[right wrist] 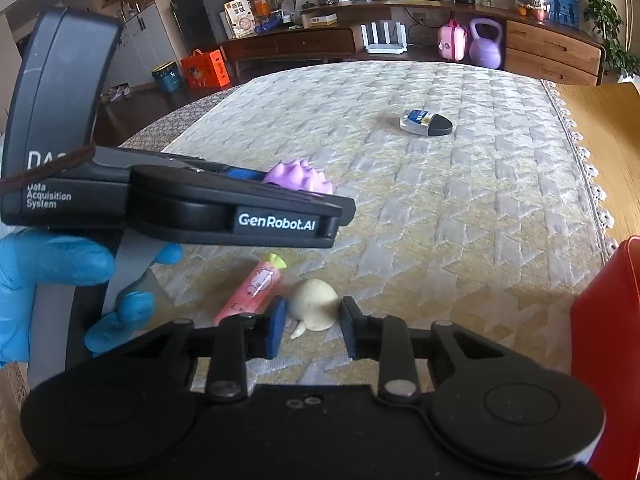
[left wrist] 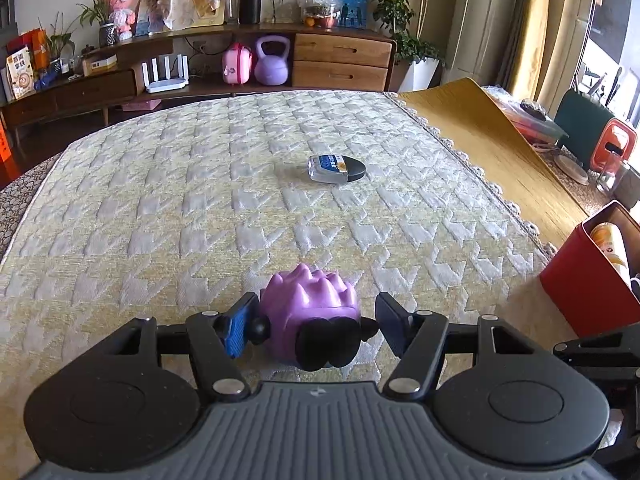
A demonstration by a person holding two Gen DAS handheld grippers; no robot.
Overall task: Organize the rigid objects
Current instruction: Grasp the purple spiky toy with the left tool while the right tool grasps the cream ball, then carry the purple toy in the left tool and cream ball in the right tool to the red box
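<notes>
A purple spiky toy (left wrist: 310, 300) with black feet rests on the quilted tablecloth (left wrist: 200, 200). My left gripper (left wrist: 316, 322) has one pad at each side of it, and both pads touch its black side knobs. In the right wrist view the same purple toy (right wrist: 298, 176) shows just past the left gripper's housing (right wrist: 240, 216). A small white bulb-shaped toy (right wrist: 314, 306) lies between the pads of my right gripper (right wrist: 313, 318), which close on its sides. A pink carrot-shaped toy (right wrist: 250, 292) lies just left of it.
A clear flat bottle (left wrist: 336, 168) with a black cap lies on its side farther out on the cloth. A red box (left wrist: 588, 280) holding a yellow bottle (left wrist: 610, 248) stands at the right edge. A blue-gloved hand (right wrist: 48, 264) holds the left gripper. A yellow mat (left wrist: 480, 140) covers the right side.
</notes>
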